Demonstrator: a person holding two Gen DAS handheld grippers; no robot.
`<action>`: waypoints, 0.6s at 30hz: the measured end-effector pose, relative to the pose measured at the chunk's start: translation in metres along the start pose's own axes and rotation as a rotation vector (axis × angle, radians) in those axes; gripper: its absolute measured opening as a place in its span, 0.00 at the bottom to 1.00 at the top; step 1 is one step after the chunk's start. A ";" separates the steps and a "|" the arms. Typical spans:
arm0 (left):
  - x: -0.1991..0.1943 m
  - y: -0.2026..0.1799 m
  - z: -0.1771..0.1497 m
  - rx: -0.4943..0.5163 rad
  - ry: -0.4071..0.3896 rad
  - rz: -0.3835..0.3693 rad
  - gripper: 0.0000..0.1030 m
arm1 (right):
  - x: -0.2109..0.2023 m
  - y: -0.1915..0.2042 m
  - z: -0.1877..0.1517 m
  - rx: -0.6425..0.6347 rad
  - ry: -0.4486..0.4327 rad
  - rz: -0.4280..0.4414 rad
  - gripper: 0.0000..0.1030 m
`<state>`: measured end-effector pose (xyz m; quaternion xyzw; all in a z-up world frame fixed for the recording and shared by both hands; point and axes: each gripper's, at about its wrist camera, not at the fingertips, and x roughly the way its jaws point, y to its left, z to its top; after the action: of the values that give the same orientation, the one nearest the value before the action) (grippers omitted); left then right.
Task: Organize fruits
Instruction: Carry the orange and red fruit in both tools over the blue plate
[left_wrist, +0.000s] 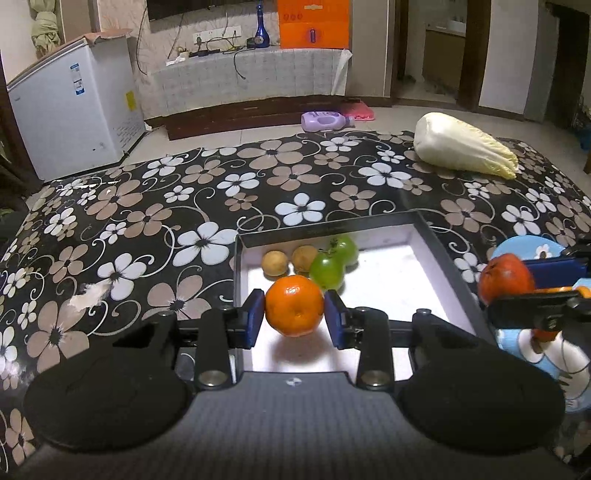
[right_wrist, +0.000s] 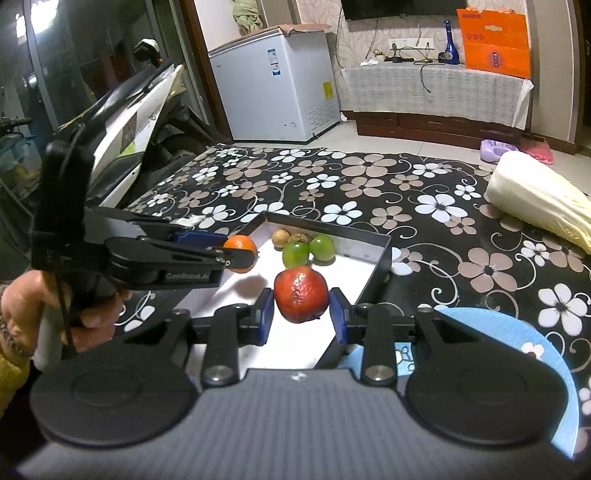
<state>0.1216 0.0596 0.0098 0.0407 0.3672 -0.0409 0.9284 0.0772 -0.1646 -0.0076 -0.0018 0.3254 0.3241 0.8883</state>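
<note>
Left hand-held gripper: pinched the orange above the tray.
Right hand-held gripper: pinched the red fruit.
Danger: either fruit could slip, bumping the green tomatoes just ahead.

We are in a home's living room: a white chest freezer stands at the far left, a cloth-covered cabinet along the far wall carries a blue bottle and tangled cables, and a flower-patterned tablecloth covers the near table, with a napa cabbage at its far right.
</note>
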 end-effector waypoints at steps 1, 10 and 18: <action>-0.003 -0.001 0.000 -0.001 -0.002 0.001 0.40 | 0.000 0.001 -0.001 -0.001 0.000 0.000 0.35; -0.024 -0.010 -0.001 -0.014 -0.021 0.007 0.40 | -0.010 0.005 -0.008 0.011 -0.004 -0.010 0.35; -0.042 -0.023 -0.010 -0.009 -0.033 -0.005 0.40 | -0.021 0.009 -0.016 0.023 -0.016 -0.020 0.35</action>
<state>0.0821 0.0396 0.0307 0.0351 0.3521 -0.0421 0.9343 0.0506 -0.1731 -0.0058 0.0075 0.3219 0.3115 0.8940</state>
